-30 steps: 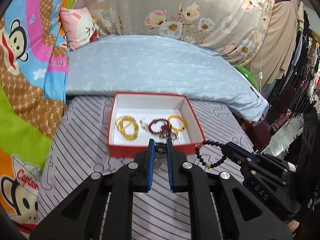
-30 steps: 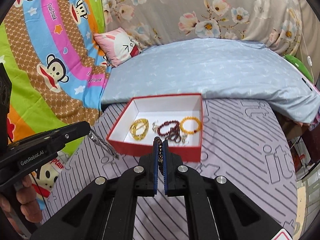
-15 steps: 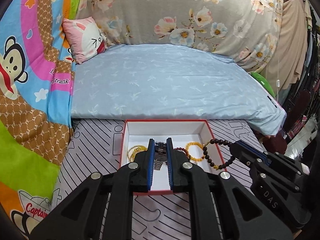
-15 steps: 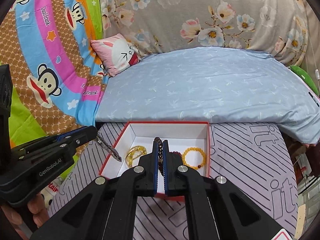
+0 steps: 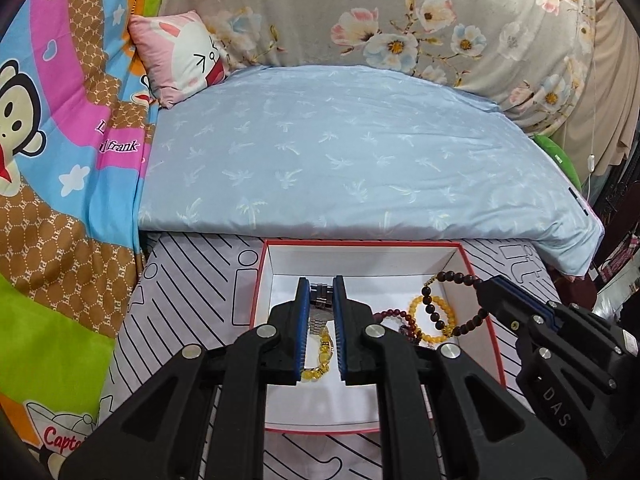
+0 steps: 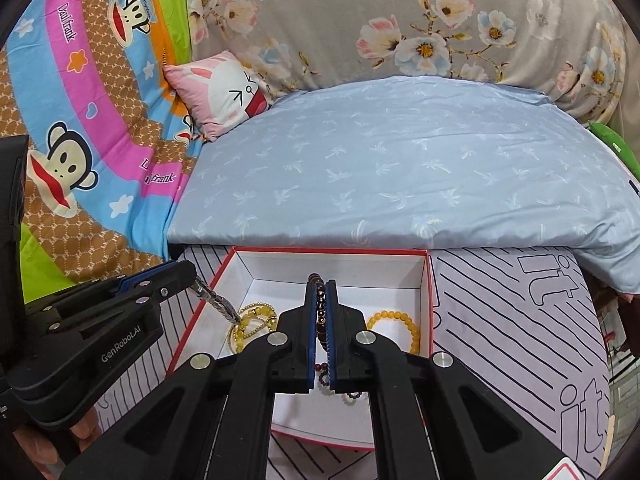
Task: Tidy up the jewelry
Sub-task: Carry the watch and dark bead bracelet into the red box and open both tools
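Two hand-held grippers hang over a red jewelry box [image 5: 484, 320] with a white lining, which sits on a striped mat at the foot of a blue quilt [image 5: 340, 152] on a bed. The left hand-held gripper [image 5: 319, 292] is clamped on a metal link watch band [image 5: 320, 293], its loose end trailing down onto the yellow bead bracelet [image 5: 320, 360] lying in the box. The right hand-held gripper [image 6: 319, 286] is closed tight on a dark bead bracelet [image 6: 320, 308], pinching the strand between its blue pads so that the rest of the loop dangles above the box floor, as the left camera shows from the side. An amber bead bracelet [image 6: 400, 324] and a dark red one [image 5: 394, 316] already rest inside.

Both pieces look light and limp. The bead strand is probably elastic and its round beads likely slippery, so a pinch across the cord between beads should hold better than one on a single bead. The watch band, stiffer across its links but floppy along them, seems best held flat across its width.
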{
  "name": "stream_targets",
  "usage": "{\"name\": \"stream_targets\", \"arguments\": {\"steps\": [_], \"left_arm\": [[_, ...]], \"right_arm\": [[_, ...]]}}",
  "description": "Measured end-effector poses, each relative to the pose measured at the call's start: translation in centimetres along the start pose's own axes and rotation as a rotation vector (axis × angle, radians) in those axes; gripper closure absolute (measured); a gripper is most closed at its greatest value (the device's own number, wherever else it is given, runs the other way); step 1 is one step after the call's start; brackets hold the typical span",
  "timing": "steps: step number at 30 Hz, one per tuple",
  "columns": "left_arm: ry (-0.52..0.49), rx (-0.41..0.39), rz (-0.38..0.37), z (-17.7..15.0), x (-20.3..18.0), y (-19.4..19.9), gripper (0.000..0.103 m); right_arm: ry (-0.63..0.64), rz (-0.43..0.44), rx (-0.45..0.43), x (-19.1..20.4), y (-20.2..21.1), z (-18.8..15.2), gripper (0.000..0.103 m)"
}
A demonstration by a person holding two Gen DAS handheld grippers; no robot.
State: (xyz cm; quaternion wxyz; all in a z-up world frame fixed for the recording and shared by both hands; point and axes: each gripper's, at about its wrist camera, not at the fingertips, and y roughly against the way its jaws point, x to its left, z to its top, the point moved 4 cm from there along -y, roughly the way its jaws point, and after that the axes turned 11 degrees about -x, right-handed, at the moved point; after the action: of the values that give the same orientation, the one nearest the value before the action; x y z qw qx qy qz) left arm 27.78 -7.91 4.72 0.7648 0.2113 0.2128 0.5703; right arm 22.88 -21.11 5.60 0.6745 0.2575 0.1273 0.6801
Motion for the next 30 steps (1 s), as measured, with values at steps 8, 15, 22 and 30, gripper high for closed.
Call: {"name": "stream_targets", "arguments": {"steps": [8,15,22,30], "left_arm": [[-0.006,0.036,0.021,-0.7,0.1,-2.4,0.092],[-0.009,0.058,0.028,-1.2,0.0,-4.0,0.092],[-0.011,0.073,0.031,-1.6,0.0,-4.9,0.092],[-0.016,0.058,0.056,-2.0,0.1,-5.3,0.084]], "right_arm": [[0.001,-0.01,0.041,-0.4,-2.2,-1.1,0.1],[0.009,-0.012,0.063,-0.4,-3.4,-1.8,0.1],[0.011,-0.013,0.078,-0.4,-4.4,-2.3,0.099],[0.011,-0.033,0.078,-0.6,-4.9,-2.7,0.089]]}}
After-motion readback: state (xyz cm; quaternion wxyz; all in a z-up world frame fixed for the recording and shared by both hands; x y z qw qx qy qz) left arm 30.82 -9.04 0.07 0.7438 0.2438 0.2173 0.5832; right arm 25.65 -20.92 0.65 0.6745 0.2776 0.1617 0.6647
